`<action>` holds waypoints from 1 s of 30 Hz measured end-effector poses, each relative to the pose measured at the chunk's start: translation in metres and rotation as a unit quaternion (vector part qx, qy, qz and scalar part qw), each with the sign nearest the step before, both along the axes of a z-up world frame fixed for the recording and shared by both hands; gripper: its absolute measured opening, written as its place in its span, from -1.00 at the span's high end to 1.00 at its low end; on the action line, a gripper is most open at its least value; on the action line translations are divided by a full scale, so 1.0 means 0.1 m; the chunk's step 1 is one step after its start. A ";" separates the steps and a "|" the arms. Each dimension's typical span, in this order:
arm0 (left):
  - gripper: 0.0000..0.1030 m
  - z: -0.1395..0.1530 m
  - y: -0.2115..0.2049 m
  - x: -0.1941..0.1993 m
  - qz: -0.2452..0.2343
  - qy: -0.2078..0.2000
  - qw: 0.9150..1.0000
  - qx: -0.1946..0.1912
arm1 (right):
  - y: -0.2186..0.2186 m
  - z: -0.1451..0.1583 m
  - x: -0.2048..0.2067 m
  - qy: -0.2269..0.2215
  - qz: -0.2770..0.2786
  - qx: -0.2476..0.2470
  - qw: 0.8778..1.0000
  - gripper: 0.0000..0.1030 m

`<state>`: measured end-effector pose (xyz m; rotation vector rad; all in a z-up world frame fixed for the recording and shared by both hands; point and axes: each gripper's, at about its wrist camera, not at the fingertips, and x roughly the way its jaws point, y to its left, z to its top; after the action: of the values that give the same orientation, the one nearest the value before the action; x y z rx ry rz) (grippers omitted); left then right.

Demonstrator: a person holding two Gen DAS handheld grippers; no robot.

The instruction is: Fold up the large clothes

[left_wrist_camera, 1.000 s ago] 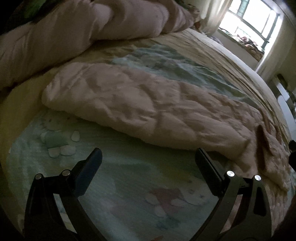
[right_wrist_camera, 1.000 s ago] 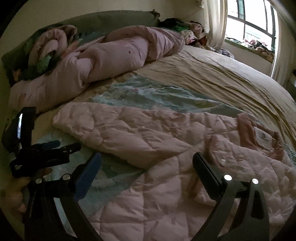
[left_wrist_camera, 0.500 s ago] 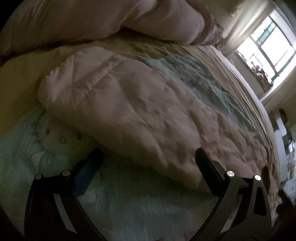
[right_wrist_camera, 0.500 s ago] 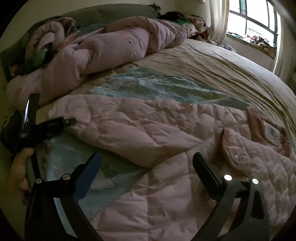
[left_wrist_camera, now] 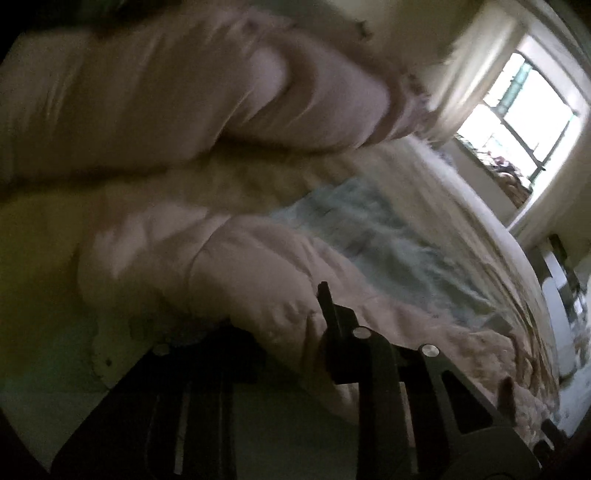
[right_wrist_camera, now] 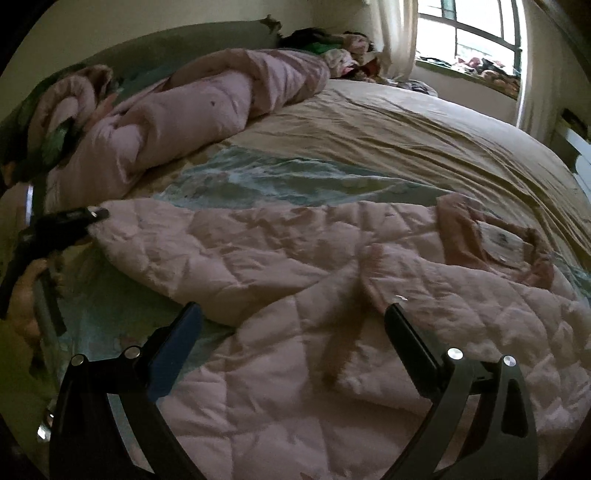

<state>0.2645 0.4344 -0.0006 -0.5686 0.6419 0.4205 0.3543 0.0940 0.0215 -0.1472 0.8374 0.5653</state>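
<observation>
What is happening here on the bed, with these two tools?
A person is folding a pink quilted coat spread on the bed. The left hand-held gripper is shut on the cuff end of one sleeve. The right hand-held gripper is open above the coat's body and holds nothing. A rolled pink duvet lies near the headboard.

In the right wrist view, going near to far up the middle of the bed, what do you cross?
Right gripper → pink quilted jacket → blue patterned blanket → tan sheet → window.
</observation>
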 end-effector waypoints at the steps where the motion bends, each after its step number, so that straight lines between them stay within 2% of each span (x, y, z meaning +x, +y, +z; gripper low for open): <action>1: 0.72 0.16 -0.11 -0.02 -0.010 -0.015 1.000 0.012 | -0.05 0.02 0.00 -0.001 -0.003 0.002 1.000 -0.90; 6: 0.74 0.78 -0.56 0.01 -0.043 -0.054 0.995 0.071 | -0.37 0.13 -0.06 -0.005 -0.020 0.020 1.000 -0.90; 13: 0.78 1.32 -1.24 0.03 -0.086 -0.088 0.987 0.105 | -0.94 0.29 -0.11 -0.014 -0.050 0.042 0.998 -0.90; 23: 0.80 1.65 -2.18 0.09 -0.142 -0.100 0.975 0.139 | -1.78 0.56 -0.17 -0.037 -0.101 0.077 0.991 -0.90; 30: 0.80 1.75 -2.81 0.16 -0.184 -0.107 0.965 0.155 | -2.40 0.68 -0.29 -0.051 -0.142 0.105 0.983 -0.90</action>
<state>0.2806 0.1538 0.1747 -0.1838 0.4481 0.1024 0.3250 -0.1460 0.0891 0.1344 0.6792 0.3702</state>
